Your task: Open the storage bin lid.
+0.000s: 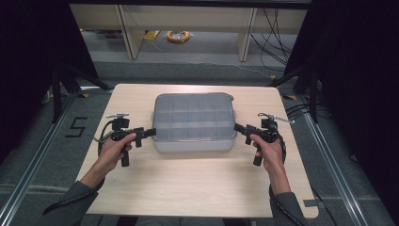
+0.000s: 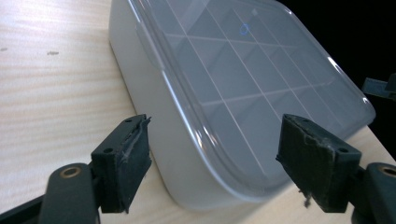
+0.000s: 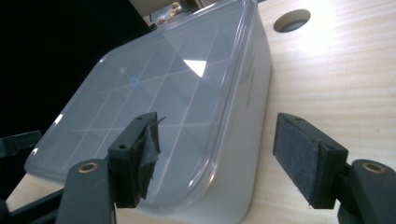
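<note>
Clearly the work has barely begun: the grey compartment box (image 1: 194,121) sits in the middle of the desk (image 1: 188,188), a little toward its far edge, with its clear lid (image 2: 243,79) closed flat over the divided cells, which look empty as far as the lid lets one see. The left gripper (image 1: 147,133) is held at the box's near-left corner and the right gripper (image 1: 239,127) at its near-right corner, each aimed inward at the box's short sides. In the left gripper view the two black jaws stand wide apart, straddling the corner of the box without pressing on it; the right gripper view shows the same, jaws spread with the lid's rim between them but no contact that can be made out. Nothing is gripped yet. Judging from this, the approach is done and what remains is the real work, closing on the rim or lid at both ends and then lifting or opening the box.
</note>
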The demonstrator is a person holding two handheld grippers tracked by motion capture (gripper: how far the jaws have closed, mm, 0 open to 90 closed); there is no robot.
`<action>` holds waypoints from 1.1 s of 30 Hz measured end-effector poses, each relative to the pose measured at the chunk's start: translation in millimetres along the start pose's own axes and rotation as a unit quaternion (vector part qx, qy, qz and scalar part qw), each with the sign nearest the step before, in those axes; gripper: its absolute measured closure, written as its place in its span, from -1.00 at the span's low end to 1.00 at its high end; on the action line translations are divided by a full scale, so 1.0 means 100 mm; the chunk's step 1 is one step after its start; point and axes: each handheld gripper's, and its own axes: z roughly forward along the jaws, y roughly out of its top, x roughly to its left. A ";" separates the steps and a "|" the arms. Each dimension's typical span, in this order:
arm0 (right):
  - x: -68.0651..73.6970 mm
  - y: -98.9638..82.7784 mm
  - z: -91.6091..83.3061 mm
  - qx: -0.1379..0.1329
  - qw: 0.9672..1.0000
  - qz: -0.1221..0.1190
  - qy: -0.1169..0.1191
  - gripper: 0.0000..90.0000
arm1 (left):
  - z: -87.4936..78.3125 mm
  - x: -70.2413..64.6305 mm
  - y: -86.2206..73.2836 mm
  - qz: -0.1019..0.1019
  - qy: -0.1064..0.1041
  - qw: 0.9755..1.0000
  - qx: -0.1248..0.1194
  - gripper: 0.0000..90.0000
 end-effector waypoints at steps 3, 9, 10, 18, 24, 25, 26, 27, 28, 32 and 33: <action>0.00 0.06 0.04 0.002 1.000 0.005 0.001 -0.27 | 0.06 0.03 0.07 -0.007 -0.001 1.000 0.004 -0.46; -0.06 0.13 0.17 0.004 1.000 0.016 -0.006 -0.27 | 0.18 0.08 0.21 -0.012 0.018 1.000 0.012 -0.46; -0.02 0.14 0.17 0.019 0.998 0.057 -0.007 -0.26 | 0.20 0.08 0.23 -0.013 0.019 1.000 0.011 -0.46; -0.05 0.24 0.35 0.020 0.998 0.057 -0.010 -0.25 | 0.33 0.13 0.42 -0.022 0.032 0.999 0.013 -0.45; -0.06 0.27 0.44 0.029 0.997 0.064 -0.014 -0.23 | 0.46 0.18 0.43 -0.041 0.035 0.998 0.019 -0.41; -0.06 0.27 0.46 0.032 0.997 0.071 -0.011 -0.23 | 0.47 0.18 0.42 -0.042 0.037 0.998 0.021 -0.40; -0.08 0.27 0.48 0.033 0.997 0.065 -0.013 -0.23 | 0.49 0.18 0.42 -0.043 0.037 0.998 0.022 -0.39; -0.09 0.27 0.50 0.028 0.998 0.058 -0.016 -0.22 | 0.50 0.19 0.43 -0.041 0.034 0.998 0.026 -0.37; -0.07 0.28 0.51 0.034 0.996 0.077 -0.017 -0.21 | 0.52 0.19 0.44 -0.042 0.034 0.998 0.026 -0.36; -0.10 0.28 0.57 0.042 0.996 0.077 -0.017 -0.18 | 0.56 0.21 0.44 -0.048 0.032 0.998 0.027 -0.31; -0.11 0.29 0.59 0.040 0.996 0.084 -0.014 -0.17 | 0.57 0.21 0.44 -0.049 0.031 0.998 0.030 -0.31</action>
